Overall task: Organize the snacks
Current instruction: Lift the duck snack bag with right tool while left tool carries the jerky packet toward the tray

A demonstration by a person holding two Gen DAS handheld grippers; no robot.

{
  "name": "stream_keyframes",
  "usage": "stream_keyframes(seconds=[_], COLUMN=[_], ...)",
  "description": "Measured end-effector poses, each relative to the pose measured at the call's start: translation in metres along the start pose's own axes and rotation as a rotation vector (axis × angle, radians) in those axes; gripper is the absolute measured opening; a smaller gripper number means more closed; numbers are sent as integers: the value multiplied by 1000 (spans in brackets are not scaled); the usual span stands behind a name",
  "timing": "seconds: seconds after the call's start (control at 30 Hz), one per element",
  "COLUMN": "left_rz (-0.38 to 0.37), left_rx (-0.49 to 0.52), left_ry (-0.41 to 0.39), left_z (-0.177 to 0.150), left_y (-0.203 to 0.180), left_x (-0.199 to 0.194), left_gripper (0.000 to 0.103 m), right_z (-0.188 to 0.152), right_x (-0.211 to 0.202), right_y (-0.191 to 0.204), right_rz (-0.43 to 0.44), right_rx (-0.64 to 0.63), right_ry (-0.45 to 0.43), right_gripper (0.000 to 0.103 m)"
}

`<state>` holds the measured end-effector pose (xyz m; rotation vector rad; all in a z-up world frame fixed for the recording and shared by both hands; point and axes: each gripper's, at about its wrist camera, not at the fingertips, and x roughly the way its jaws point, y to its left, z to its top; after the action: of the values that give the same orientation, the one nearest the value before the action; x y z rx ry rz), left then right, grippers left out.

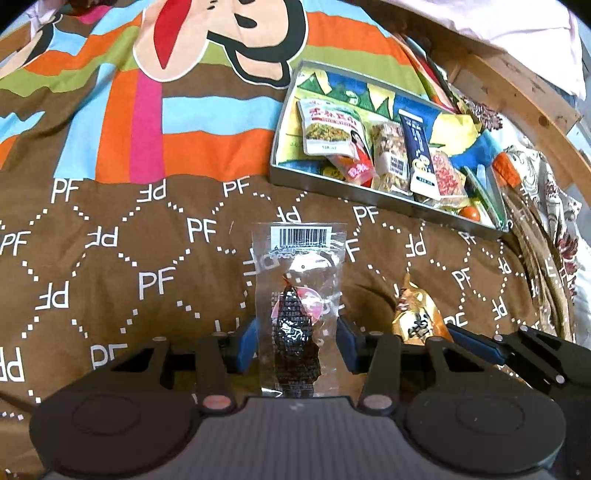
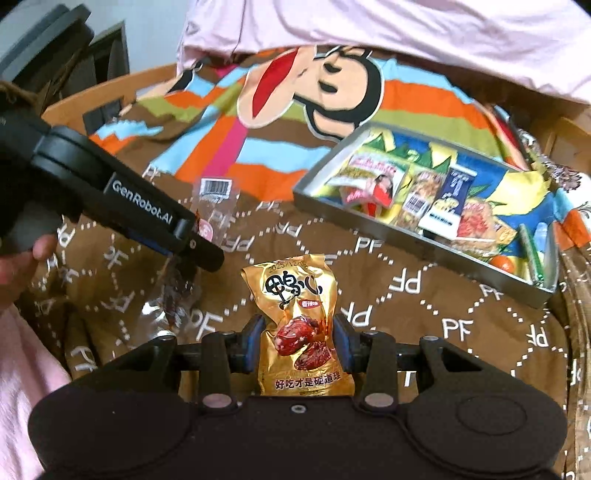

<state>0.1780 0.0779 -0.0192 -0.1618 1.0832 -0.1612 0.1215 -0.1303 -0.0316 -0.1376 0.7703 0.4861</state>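
My left gripper [image 1: 299, 343] is shut on a clear packet [image 1: 297, 295] that holds a dark snack and has a barcode at its top. The packet hangs upright above the brown quilt. My right gripper [image 2: 299, 341] is shut on a gold snack packet [image 2: 295, 314] with red meat pictured on it. In the left wrist view the gold packet [image 1: 419, 314] shows just to the right. In the right wrist view the clear packet [image 2: 216, 195] sticks up past the left gripper's fingers [image 2: 201, 251]. A metal tray [image 1: 369, 194] [image 2: 369, 226] holding several snack packets lies further off to the right.
A brown quilt [image 1: 147, 258] printed with "PF" and a striped cartoon covers the bed. A wooden frame [image 1: 517, 96] runs behind the tray. Pink fabric [image 2: 406, 33] lies at the back. A hand [image 2: 22, 258] holds the left gripper.
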Motion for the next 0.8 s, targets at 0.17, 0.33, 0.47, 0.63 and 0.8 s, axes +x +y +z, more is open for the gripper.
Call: stream_keyframes(seconds=[0.17, 0.33, 0.47, 0.63, 0.8], left_rz=[7, 9, 3, -12, -15], left_rx=[13, 8, 6, -15, -49], left_ry=[-42, -44, -60, -89, -104], left_z=[2, 3, 5, 9, 12], left_y=[-8, -10, -13, -12, -8], left_x=[-10, -12, -16, -23, -29], left_gripper=[50, 50, 50, 50, 50], right_z=[3, 9, 15, 20, 25], right_x=[-8, -12, -14, -20, -25], right_y=[2, 2, 7, 10, 7], right_rz=[-21, -35, -32, -38, -44], right_rx=[20, 54, 55, 52, 83], right_ry=[-38, -40, -43, -71, -86], right_gripper=[42, 42, 42, 42, 42])
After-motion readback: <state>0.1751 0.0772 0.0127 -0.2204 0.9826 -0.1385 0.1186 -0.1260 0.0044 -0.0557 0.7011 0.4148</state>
